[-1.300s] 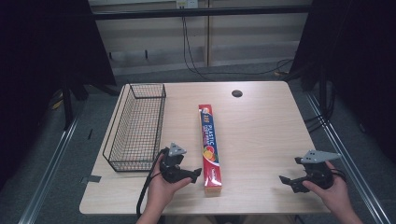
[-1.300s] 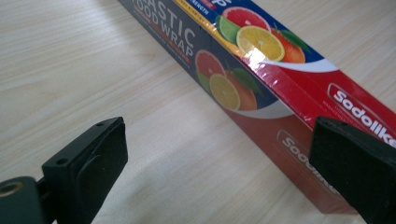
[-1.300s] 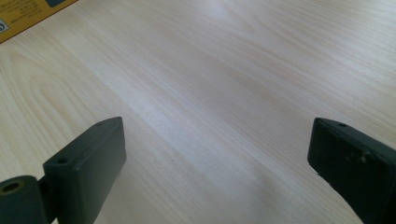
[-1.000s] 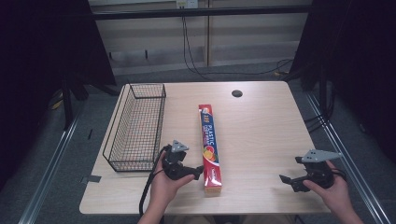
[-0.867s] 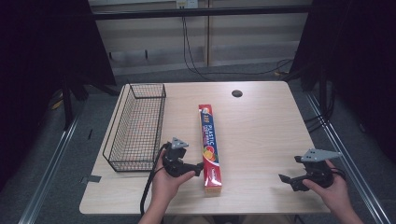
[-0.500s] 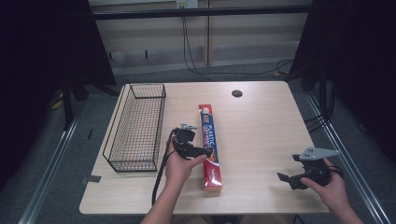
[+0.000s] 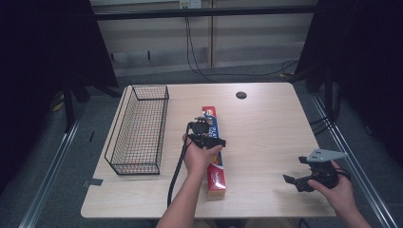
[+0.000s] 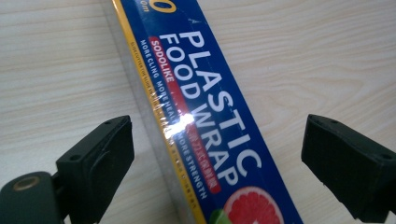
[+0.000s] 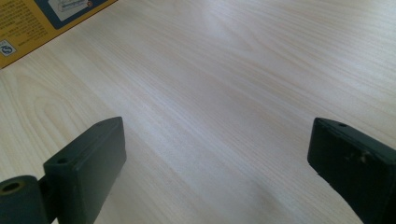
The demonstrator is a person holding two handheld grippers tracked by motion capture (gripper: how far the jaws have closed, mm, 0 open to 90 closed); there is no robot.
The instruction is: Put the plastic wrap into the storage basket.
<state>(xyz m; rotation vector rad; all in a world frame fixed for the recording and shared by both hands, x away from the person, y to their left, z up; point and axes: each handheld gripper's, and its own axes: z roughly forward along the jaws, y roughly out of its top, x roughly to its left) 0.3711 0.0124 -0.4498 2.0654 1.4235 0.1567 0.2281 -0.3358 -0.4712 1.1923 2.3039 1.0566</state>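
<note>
Across the light wooden table [image 7: 266, 123], the biggest thing is the black wire basket [image 7: 139, 128] along the left side, standing empty and well apart from the hands. Beside it, near the table's middle, lies the long plastic food wrap box [image 7: 215, 166], flat, one end toward the far edge and the other toward the person. Over its far half the left forearm reaches in from the bottom edge, stretched forward, the hand wrapped around the left gripper [image 7: 209, 140], which points down at the box. Seen from the left gripper view, the box [image 8: 205, 116] runs between the 2 jaws, which have just been closing a little yet stand clear of both its sides, gripping nothing. Near the table's right front corner the right hand holds the right gripper [image 7: 297, 179] low, aimed leftward; its jaws are spread wide over bare wood, with a corner of the box [image 9: 42, 18] in the distance.
</note>
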